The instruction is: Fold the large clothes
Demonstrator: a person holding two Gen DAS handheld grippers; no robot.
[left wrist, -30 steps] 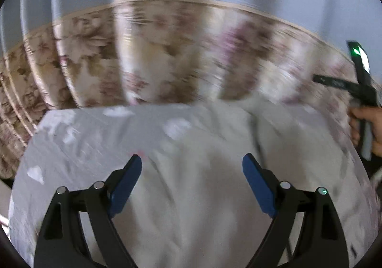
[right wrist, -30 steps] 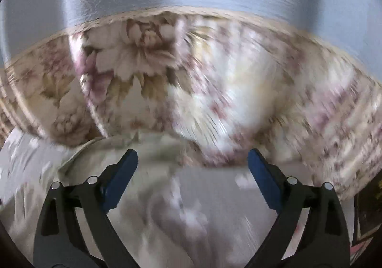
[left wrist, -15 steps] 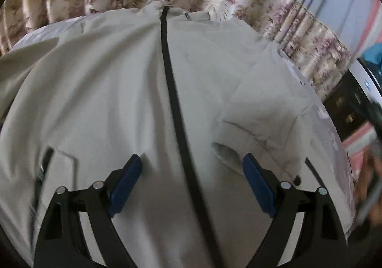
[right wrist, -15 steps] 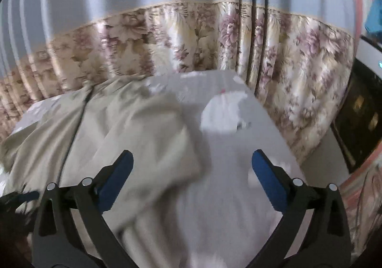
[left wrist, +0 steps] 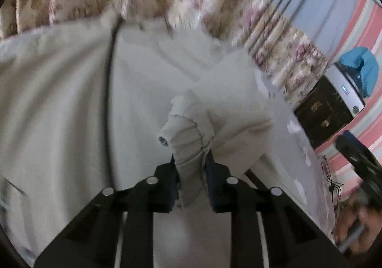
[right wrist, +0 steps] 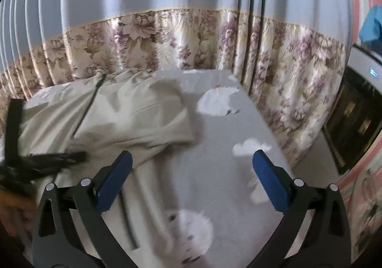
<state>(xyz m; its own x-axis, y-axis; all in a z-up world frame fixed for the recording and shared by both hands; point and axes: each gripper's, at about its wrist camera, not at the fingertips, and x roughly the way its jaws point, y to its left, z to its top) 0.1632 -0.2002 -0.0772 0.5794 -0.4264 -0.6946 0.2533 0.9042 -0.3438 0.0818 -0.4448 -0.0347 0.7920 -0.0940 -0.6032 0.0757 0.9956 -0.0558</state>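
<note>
A beige zip-front jacket lies spread front-up on a grey bed sheet printed with white clouds, its dark zipper running up toward the collar by the floral curtain; the left gripper is closing its jaws on the elastic sleeve cuff, and the gathered fabric already stands pinched between the blue pads, bunched upward with the cuff mouth showing; the right gripper hangs with its jaws spread wide and nothing between them, above bare sheet just beside the jacket's near side edge, and its dark body shows at the right rim of the left wrist view, carried by a hand. The step in hand looks like taking the sleeve so it can be laid across the chest; the fold proper has hardly begun. Several things could spoil it from here; the pinch sits only on the ribbed cuff, so a quick pull could slide the elastic out of the pads and drop the sleeve short; the sleeve is crumpled near the shoulder, so carrying it over may drag the whole side panel and skew the zipper line; and with the right gripper holding nothing, the body of the jacket is unanchored and may creep across the smooth sheet toward the pull, leaving a crooked fold.
</note>
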